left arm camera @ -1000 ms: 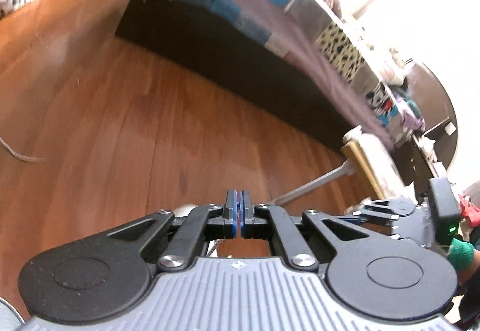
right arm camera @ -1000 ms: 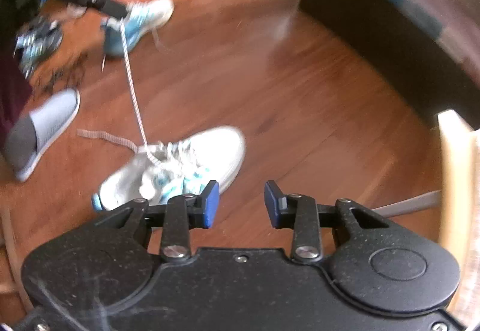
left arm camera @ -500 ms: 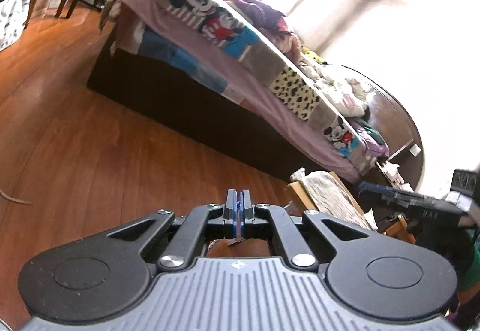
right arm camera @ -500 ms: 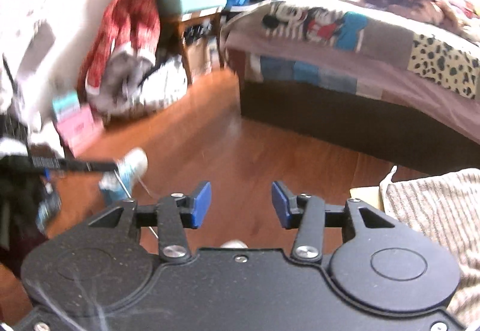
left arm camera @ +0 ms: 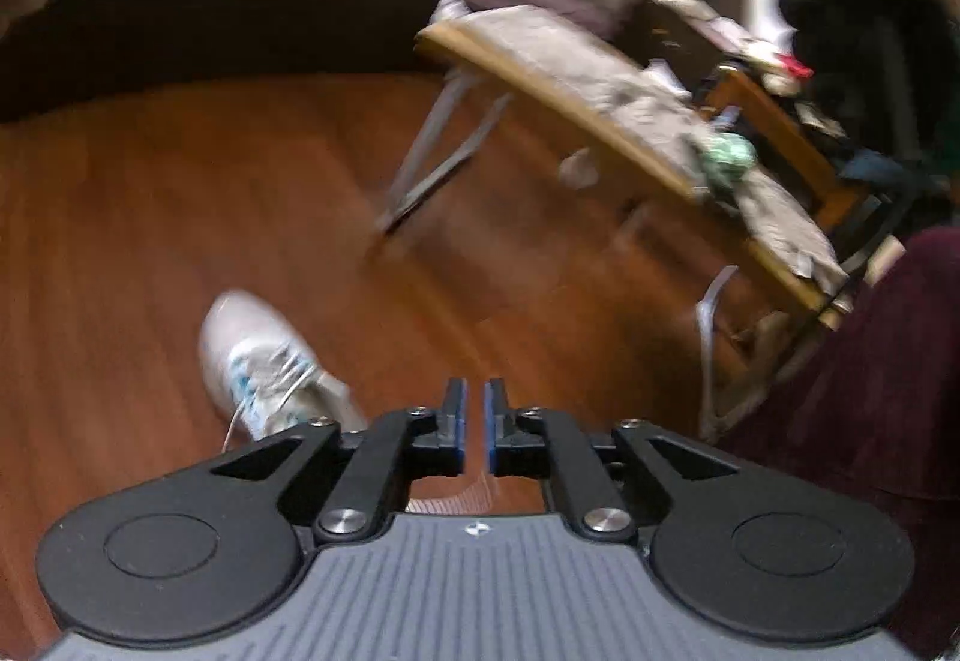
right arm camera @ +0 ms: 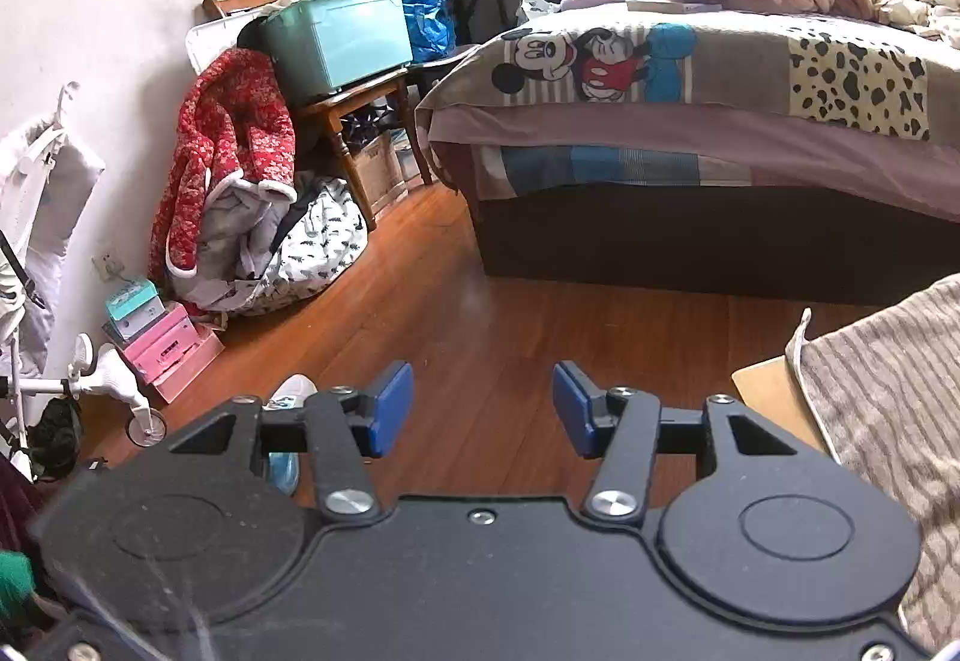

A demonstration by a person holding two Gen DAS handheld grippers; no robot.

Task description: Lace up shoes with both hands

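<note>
Left gripper [left arm camera: 474,421]: jaws a narrow slit apart, nothing seen between them (frame blurred, so uncertain). White sneaker [left arm camera: 264,367] lies on the wood floor [left arm camera: 150,217], ahead-left of it. Right gripper [right arm camera: 483,409]: jaws wide apart, empty, facing the bed [right arm camera: 720,79].

The left gripper [left arm camera: 474,424] points steeply downward, its two blue-padded fingers [left arm camera: 457,430] drawn close with only a narrow slit between them; nothing can be seen pinched in that slit. Its view is smeared with motion blur. The right gripper [right arm camera: 482,415] is held level, aimed straight ahead, its blue pads [right arm camera: 391,415] spread wide apart and empty. At the right edge of the left wrist view a dark maroon-clad part of the person [left arm camera: 870,391] shows beside the gripper body.
</note>
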